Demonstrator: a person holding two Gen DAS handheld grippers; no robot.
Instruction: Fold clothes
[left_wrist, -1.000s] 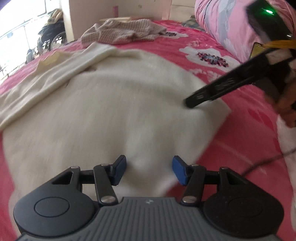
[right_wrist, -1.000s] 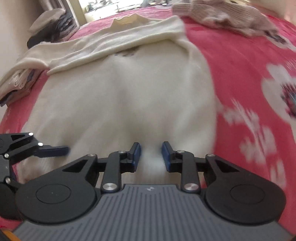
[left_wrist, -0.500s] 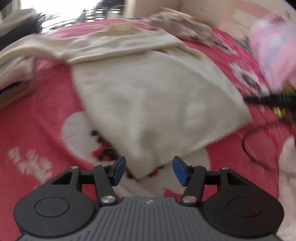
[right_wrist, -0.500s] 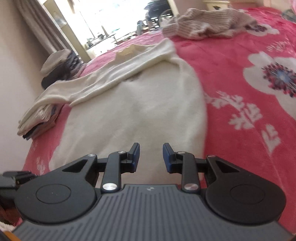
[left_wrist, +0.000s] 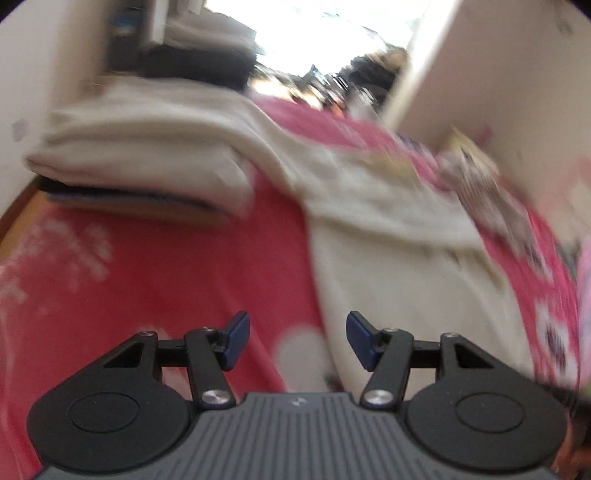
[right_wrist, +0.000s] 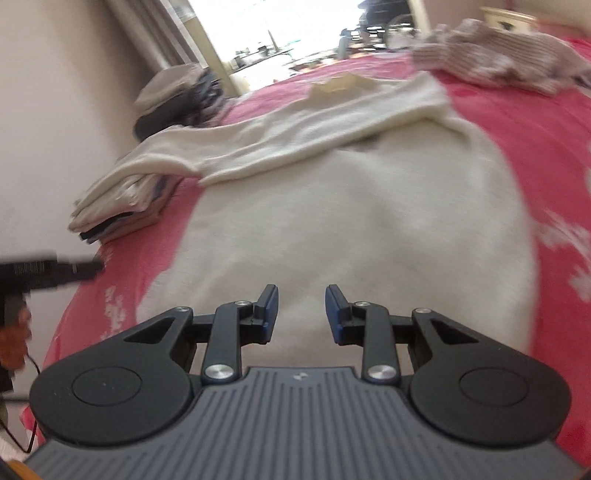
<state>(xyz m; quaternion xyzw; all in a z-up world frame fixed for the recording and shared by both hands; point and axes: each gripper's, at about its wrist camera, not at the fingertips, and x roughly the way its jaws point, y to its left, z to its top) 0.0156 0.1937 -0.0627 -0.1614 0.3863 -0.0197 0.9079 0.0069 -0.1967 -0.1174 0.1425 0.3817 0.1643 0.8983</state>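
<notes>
My left gripper (left_wrist: 297, 339) hangs over the pink floral bedspread (left_wrist: 155, 273), blue pads (left_wrist: 236, 339) spread and widening, nothing between them; the left-wrist view is heavily motion-blurred. Far left on the bed edge sits a stack of folded clothes (left_wrist: 140, 147), cream pieces on top, dark and orange layers under, exact count unreadable. The cream sweater (right_wrist: 351, 221) lies flat mid-bed, one sleeve folded across its chest and its cuff end resting on the stack; my left gripper is just beside the sweater's left hem corner, apart from the cloth. In the right-wrist view that gripper shows only as a dark blurred finger (right_wrist: 55, 271) cut off at the left frame edge, with part of a hand (right_wrist: 13, 343) below it and a thin cable running down. My right gripper (right_wrist: 301, 314) is above the sweater's lower hem, pads narrowly parted, nothing pinched; whether they touch the knit I cannot tell. Collar tag too small to read. Top right a crumpled brown-and-white striped garment (right_wrist: 506, 66), partly cut off. Bright doorway behind washed out, dark clothes heap (right_wrist: 177, 99) by the wall indistinct
</notes>
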